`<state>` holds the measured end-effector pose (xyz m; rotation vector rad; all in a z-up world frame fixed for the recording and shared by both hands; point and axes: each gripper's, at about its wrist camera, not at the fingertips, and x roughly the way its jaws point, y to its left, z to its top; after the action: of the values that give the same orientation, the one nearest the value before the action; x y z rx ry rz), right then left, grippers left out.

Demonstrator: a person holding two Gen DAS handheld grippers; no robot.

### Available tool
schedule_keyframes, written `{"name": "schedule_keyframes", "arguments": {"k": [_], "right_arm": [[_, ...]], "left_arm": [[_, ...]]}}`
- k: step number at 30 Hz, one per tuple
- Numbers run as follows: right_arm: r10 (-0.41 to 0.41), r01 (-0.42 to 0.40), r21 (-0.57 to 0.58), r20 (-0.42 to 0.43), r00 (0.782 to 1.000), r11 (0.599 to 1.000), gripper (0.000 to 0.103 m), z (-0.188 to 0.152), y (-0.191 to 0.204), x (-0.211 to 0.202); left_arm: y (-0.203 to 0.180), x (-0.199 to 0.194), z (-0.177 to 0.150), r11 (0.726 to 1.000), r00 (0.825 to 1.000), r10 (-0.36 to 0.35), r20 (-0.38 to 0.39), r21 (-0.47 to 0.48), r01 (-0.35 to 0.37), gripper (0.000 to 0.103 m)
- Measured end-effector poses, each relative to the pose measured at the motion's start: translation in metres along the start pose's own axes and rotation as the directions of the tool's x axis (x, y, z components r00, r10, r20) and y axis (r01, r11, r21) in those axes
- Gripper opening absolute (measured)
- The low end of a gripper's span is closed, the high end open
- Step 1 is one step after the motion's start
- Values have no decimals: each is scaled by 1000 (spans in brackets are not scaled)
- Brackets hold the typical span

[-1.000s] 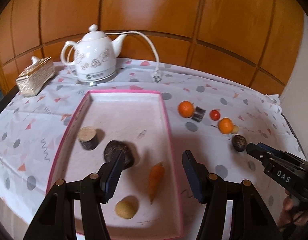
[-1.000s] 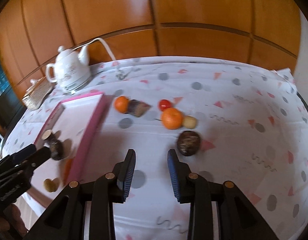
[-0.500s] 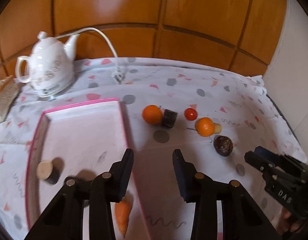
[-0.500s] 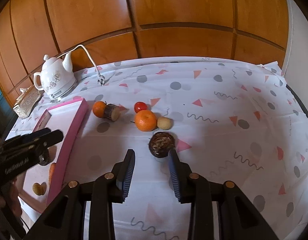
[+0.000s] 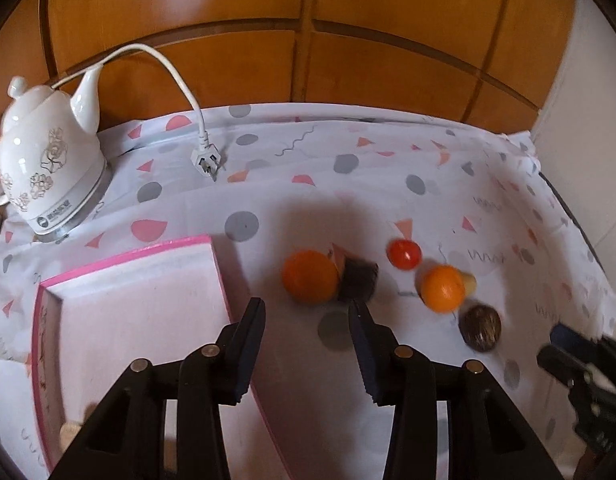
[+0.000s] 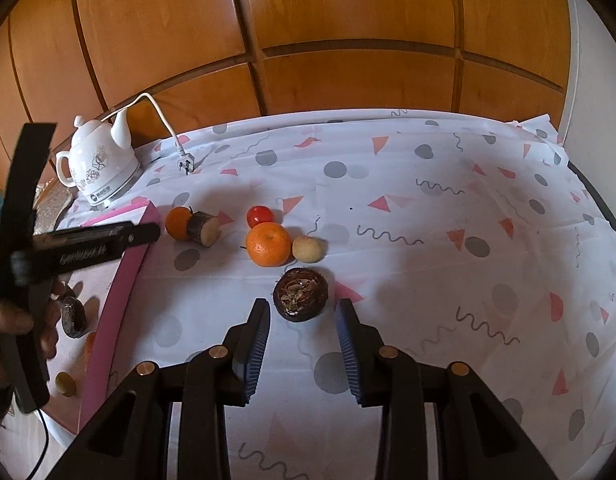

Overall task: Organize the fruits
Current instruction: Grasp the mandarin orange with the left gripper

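Now mid-pickup: right hand-held gripper [image 6: 301,330] wide and empty, poised just short of the dark brown fruit [image 6: 300,294] on the bench [image 6: 448,280], beside the pink tray [image 6: 119,280]. Left hand-held gripper [image 5: 305,330] likewise wide, holding nothing, facing the orange [image 5: 310,277]. Next, probably: advance to straddle the fruit, close, carry to tray

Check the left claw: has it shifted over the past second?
Yes. The left claw has swung right, off the pink tray it hung over, toward the orange on the cloth; the kettle slid leftward in view.
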<state>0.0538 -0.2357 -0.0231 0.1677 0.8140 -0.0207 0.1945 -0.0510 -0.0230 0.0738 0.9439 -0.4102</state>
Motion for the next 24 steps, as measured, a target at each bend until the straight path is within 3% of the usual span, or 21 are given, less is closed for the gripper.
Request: {"name": "schedule_keyframes", "arguments": {"k": [19,24], "right_arm": [[-3,3,4,-8,1000,1000,34,14,-8,18],[-4,4,-4,-9,1000,1000,34,23,-10,24]], "left_arm": [[3,42,25,995,996,-81,-26,-66,79,45],[2,35,12,988,988,-152,-36,-34,151,44]]}}
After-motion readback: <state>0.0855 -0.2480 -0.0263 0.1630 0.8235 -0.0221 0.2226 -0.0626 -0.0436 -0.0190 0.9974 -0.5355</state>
